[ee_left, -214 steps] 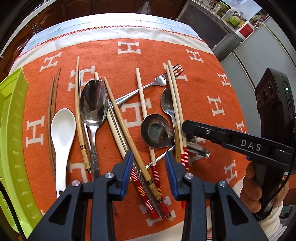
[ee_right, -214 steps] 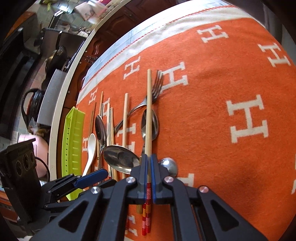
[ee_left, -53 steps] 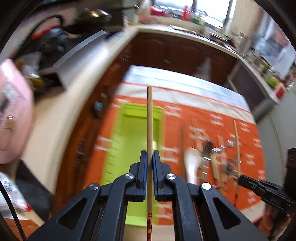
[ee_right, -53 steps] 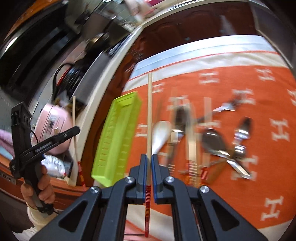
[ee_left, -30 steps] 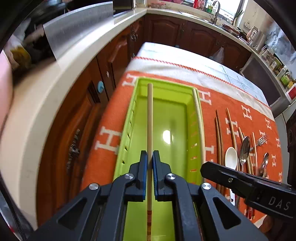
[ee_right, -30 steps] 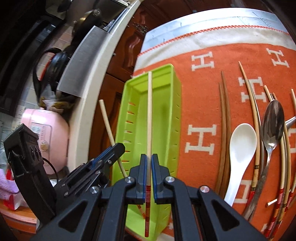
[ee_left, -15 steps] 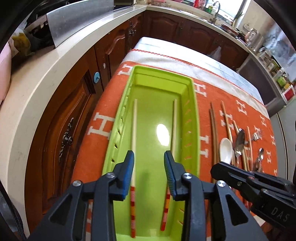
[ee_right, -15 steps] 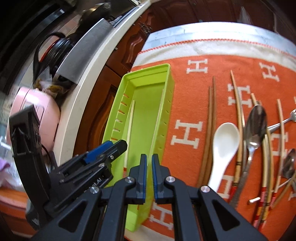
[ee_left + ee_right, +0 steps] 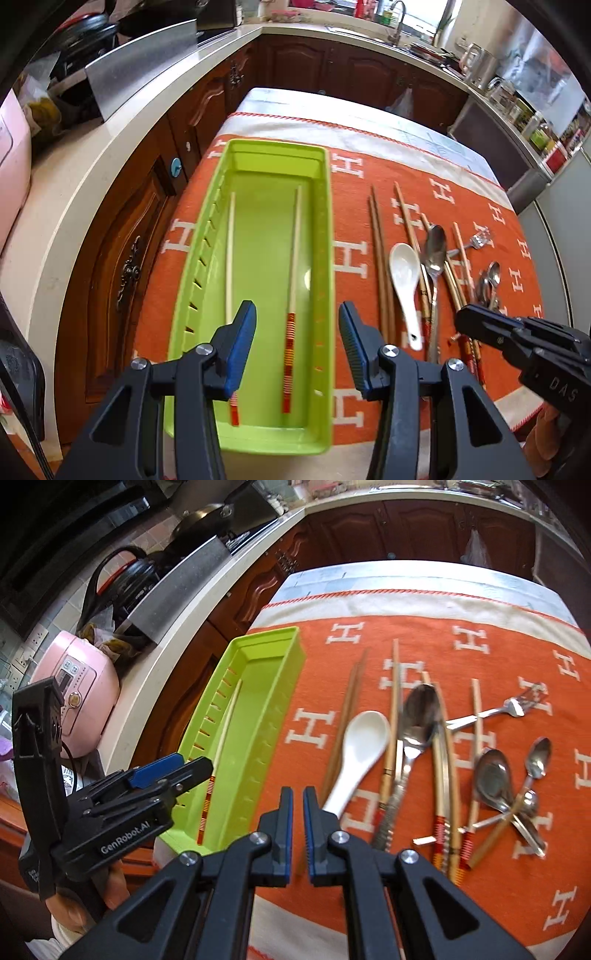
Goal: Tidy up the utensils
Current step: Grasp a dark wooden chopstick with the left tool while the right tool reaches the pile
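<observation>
Lime-green tray (image 9: pixel 325 229) at the orange cloth's (image 9: pixel 354 280) left edge holds two red-banded chopsticks (image 9: pixel 293 258) lying lengthwise, apart. Left gripper (image 9: pixel 297 332) above it, jaws just opened, empty; right gripper (image 9: pixel 298 814) closed, empty.

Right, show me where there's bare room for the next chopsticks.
Free: the tray floor between its two chopsticks; also the bare cloth strip between the tray and the brown chopsticks. Crowded: from the white spoon rightward, spoons, fork and chopsticks overlap.
</observation>
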Tool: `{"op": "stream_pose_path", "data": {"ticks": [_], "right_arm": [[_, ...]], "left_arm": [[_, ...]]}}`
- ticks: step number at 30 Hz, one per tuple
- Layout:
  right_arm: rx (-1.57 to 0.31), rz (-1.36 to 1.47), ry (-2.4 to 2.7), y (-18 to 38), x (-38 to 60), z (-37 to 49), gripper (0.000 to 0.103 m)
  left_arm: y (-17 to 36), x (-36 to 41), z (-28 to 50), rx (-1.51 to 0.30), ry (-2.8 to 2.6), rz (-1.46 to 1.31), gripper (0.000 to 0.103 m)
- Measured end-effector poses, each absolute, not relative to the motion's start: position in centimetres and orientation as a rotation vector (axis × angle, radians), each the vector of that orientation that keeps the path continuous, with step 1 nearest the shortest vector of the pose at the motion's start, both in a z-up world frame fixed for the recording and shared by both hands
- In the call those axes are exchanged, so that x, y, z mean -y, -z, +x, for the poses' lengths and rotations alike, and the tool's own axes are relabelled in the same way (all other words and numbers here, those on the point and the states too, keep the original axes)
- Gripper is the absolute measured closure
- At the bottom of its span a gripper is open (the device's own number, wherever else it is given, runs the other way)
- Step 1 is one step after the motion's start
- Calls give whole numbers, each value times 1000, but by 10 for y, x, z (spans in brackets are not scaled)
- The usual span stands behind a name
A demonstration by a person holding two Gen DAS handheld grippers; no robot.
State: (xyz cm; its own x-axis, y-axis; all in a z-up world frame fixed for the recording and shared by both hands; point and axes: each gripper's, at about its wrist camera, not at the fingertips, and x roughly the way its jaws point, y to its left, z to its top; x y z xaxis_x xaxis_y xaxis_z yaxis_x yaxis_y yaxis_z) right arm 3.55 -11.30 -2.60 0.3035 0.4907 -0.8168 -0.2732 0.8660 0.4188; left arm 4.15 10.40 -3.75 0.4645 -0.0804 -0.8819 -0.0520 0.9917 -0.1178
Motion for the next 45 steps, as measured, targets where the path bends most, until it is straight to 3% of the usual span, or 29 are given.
{"op": "stream_pose_path", "data": {"ticks": [4, 8, 16, 18, 20, 23, 45], "right_arm": [[-1114, 264, -488, 23, 137, 28, 97], [-1073, 282, -441, 21, 157, 23, 97], [-1036, 285, -394, 26, 188, 17, 97], [-1067, 303, -402, 33, 193, 19, 97], [-1099, 325, -398, 40, 197, 21, 97], [-1119, 350, -404, 47, 202, 23, 97], [-1145, 382, -463, 72, 218, 36, 97]], "left_arm": [[33, -90, 38, -1084, 40, -132, 58], [32, -82, 36, -1076, 71, -174, 47], [31, -54, 35, -1012, 149, -135, 47], [36, -45, 38, -1035, 167, -112, 52], [41, -37, 41, -1062, 181, -89, 75], [52, -29, 46, -1099, 193, -65, 91], [110, -11, 92, -1255, 150, -16, 96]]}}
